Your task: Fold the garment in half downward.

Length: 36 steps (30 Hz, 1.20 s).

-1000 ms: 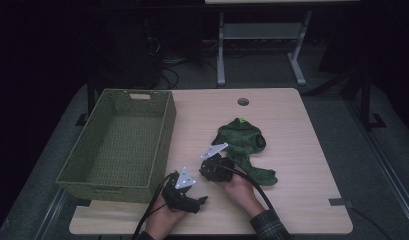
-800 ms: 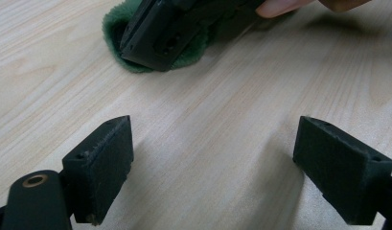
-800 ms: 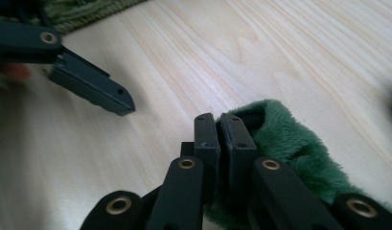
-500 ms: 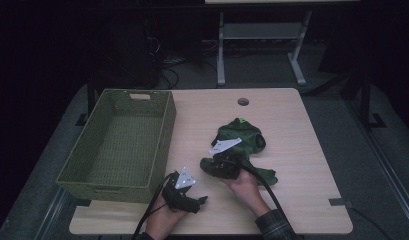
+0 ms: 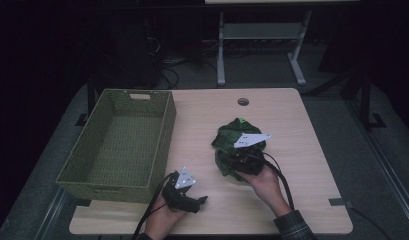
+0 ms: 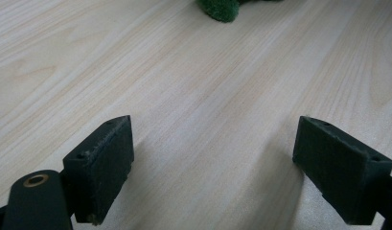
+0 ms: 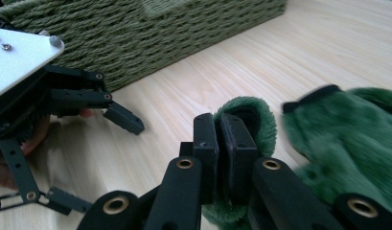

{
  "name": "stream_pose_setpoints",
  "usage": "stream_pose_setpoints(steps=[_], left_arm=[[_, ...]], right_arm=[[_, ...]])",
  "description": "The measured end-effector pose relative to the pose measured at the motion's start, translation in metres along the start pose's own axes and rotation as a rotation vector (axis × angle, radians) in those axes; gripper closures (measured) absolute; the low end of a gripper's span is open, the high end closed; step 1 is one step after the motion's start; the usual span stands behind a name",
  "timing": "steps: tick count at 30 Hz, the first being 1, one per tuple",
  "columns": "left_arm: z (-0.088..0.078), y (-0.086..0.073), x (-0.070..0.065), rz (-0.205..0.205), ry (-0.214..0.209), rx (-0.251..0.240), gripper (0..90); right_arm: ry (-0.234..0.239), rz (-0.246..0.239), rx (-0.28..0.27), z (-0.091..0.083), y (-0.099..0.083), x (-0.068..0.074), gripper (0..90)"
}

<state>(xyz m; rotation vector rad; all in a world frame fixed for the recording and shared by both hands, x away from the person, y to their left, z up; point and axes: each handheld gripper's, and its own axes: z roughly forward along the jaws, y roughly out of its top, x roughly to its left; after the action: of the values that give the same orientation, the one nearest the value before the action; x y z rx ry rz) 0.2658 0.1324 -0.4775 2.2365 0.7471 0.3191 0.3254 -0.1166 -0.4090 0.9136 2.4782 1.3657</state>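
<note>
A dark green fleece cloth (image 5: 231, 136) lies crumpled on the wooden table (image 5: 202, 120), right of centre. My right gripper (image 5: 228, 165) is at the cloth's near edge, shut on a fold of it. In the right gripper view the pads (image 7: 224, 129) pinch the fuzzy hem, and the rest of the cloth (image 7: 356, 143) spreads to the right. My left gripper (image 5: 199, 202) rests by the table's front edge, jaws open and nothing between them (image 6: 213, 139). A corner of the cloth (image 6: 220, 7) shows far ahead of it.
A woven green basket (image 5: 164, 135) stands on the left half of the table, its wall (image 7: 160, 28) close behind the left gripper (image 7: 100, 163). A cable hole (image 5: 243, 101) sits near the far edge. Bare wood lies between basket and cloth.
The right hand has moved to the right and risen a little with the cloth's edge in its jaws, bunching the cloth. The left hand has stayed put.
</note>
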Motion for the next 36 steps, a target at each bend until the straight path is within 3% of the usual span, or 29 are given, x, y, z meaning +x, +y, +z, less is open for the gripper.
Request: stream_pose_setpoints(steps=[9, 14, 20, 26, 32, 36], left_arm=[[0.000, 0.000, 0.001, 0.003, 0.000, 0.000, 13.7], [0.000, 0.000, 0.001, 0.002, -0.004, -0.003, 13.7], [0.000, 0.000, 0.001, 0.004, -0.004, -0.001, 13.6], [0.000, 0.000, 0.002, 0.006, -0.002, 0.002, 13.5], [0.000, 0.000, 0.001, 0.003, -0.002, 0.000, 13.5], [0.000, 0.000, 0.002, 0.009, -0.009, 0.003, 13.6]], right_arm=[[-0.031, 0.049, -0.025, -0.022, -0.017, -0.014, 84.5], [-0.063, 0.089, -0.013, -0.031, -0.031, -0.023, 83.1], [-0.115, 0.098, -0.022, -0.046, -0.043, -0.033, 80.6], [-0.128, 0.094, -0.063, -0.059, -0.035, -0.034, 83.5], [-0.124, 0.069, -0.067, -0.046, -0.016, -0.038, 88.7], [-0.132, 0.079, 0.012, -0.024, -0.023, -0.046, 89.5]])
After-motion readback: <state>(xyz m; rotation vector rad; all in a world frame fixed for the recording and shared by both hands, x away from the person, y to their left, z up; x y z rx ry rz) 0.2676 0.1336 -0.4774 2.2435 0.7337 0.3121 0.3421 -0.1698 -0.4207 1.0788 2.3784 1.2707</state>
